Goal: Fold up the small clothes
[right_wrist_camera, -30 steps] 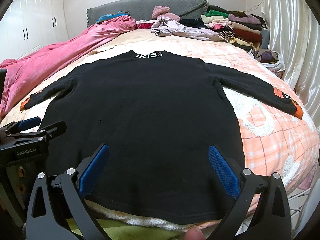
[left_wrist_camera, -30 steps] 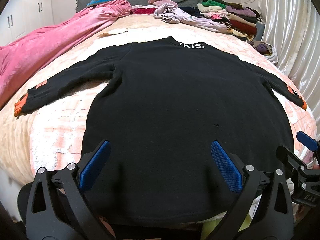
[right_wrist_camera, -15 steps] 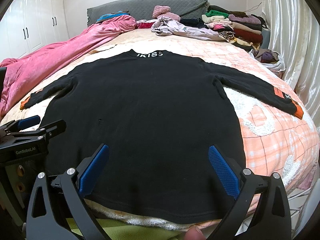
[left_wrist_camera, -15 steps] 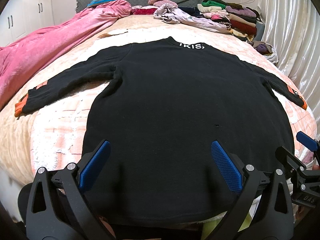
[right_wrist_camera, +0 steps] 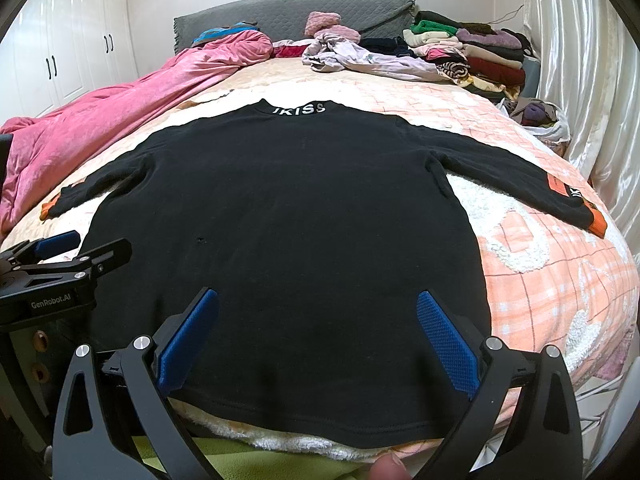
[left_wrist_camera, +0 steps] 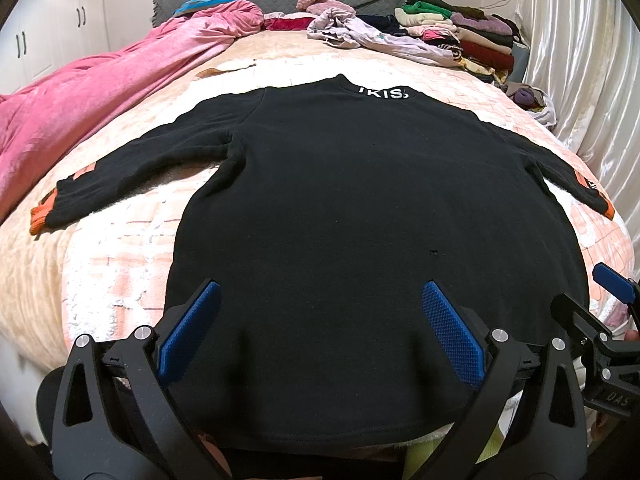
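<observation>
Your black sweater (left_wrist_camera: 360,220) lies flat on the bed (right_wrist_camera: 560,280), sleeves out. Left gripper (left_wrist_camera: 320,332) & right gripper (right_wrist_camera: 316,332) both hover over its hem w/ jaws wide apart, holding nothing.

The black long-sleeved sweatshirt (left_wrist_camera: 360,208) has white collar lettering partly folded out of sight. Its near hem (left_wrist_camera: 328,446) is hidden behind the left hand-held gripper (left_wrist_camera: 320,332). The right hand-held gripper (left_wrist_camera: 612,320) is cut off at the edge.

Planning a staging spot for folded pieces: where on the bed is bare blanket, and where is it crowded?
Free: blanket between the black top and the bed's right edge, below its right sleeve; a band between collar and the clothes pile. Crowded: headboard end, and the left side under the pink duvet.
</observation>
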